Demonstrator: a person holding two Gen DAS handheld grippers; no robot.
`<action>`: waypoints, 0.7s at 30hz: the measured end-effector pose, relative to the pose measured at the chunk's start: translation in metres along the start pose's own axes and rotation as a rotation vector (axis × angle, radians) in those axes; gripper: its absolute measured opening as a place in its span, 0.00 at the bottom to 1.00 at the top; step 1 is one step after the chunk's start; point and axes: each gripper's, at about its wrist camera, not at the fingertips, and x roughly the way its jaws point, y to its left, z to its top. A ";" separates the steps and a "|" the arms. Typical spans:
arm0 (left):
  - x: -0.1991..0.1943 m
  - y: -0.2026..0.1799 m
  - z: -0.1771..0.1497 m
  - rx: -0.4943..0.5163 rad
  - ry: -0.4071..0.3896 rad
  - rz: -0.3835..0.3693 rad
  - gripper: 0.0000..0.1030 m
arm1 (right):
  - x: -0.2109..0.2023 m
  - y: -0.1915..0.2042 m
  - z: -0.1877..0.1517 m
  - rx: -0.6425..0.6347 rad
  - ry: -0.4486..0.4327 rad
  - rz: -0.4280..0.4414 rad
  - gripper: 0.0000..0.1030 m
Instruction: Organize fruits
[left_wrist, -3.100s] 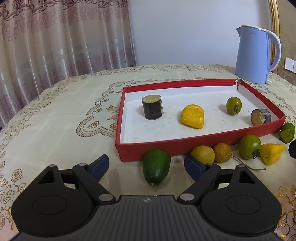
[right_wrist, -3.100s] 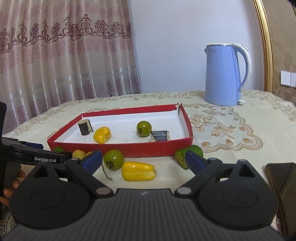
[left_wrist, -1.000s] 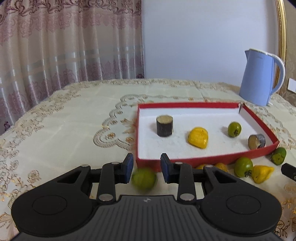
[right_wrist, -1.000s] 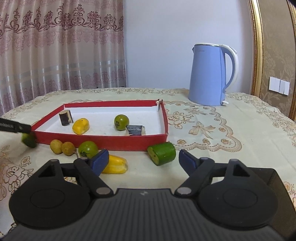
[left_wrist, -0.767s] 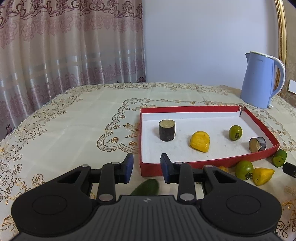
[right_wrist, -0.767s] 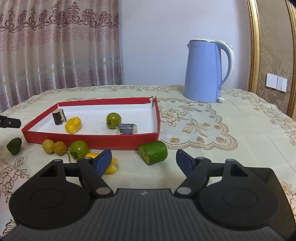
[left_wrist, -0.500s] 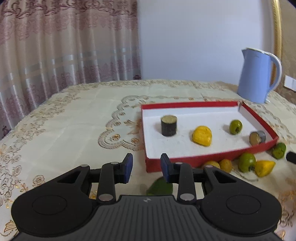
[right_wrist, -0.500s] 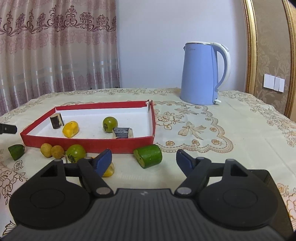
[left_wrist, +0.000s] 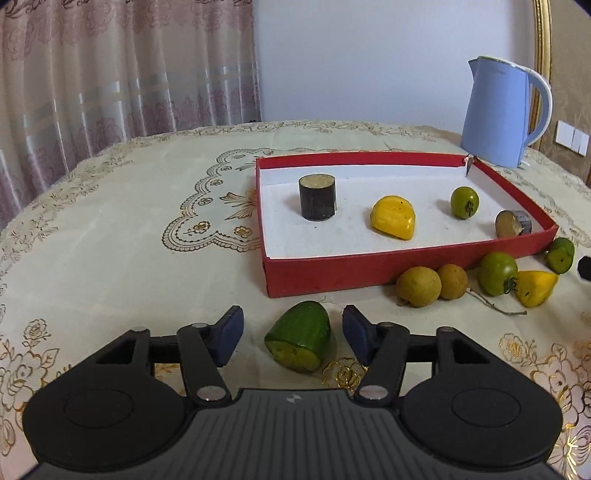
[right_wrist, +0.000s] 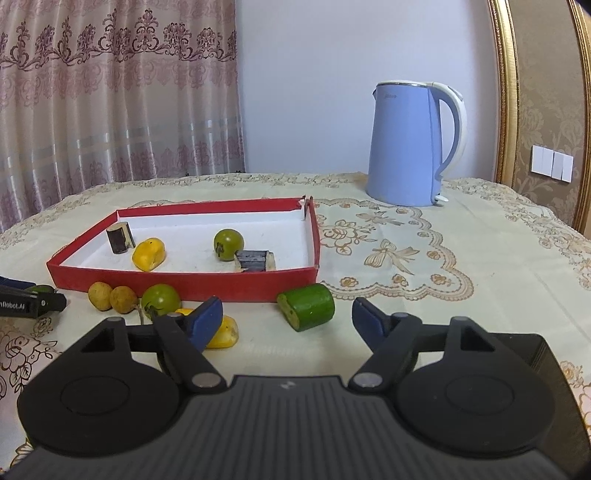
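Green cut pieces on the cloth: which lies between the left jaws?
The wedge-shaped green piece at the red box's near-left corner, untouched as the jaws open. The cylindrical green piece lies by the box's other near corner.

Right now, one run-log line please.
left gripper: jaws opening around green cucumber piece on tablecloth | right gripper: open, empty | red tray: four items

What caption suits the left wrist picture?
Left gripper opening around a cut green fruit piece lying before the red cardboard tray.

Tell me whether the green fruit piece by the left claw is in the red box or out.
Out. The green fruit piece lies on the tablecloth in front of the red box, between the opening jaws of the left claw.
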 end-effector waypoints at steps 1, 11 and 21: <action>-0.001 -0.001 0.000 0.005 -0.003 -0.002 0.40 | 0.000 0.000 0.000 0.001 0.002 0.004 0.74; -0.016 -0.003 0.003 0.010 -0.038 -0.021 0.32 | 0.001 -0.003 0.002 0.003 0.007 0.002 0.74; -0.027 -0.011 0.014 0.012 -0.062 -0.019 0.32 | 0.013 -0.009 0.007 -0.031 0.036 -0.031 0.57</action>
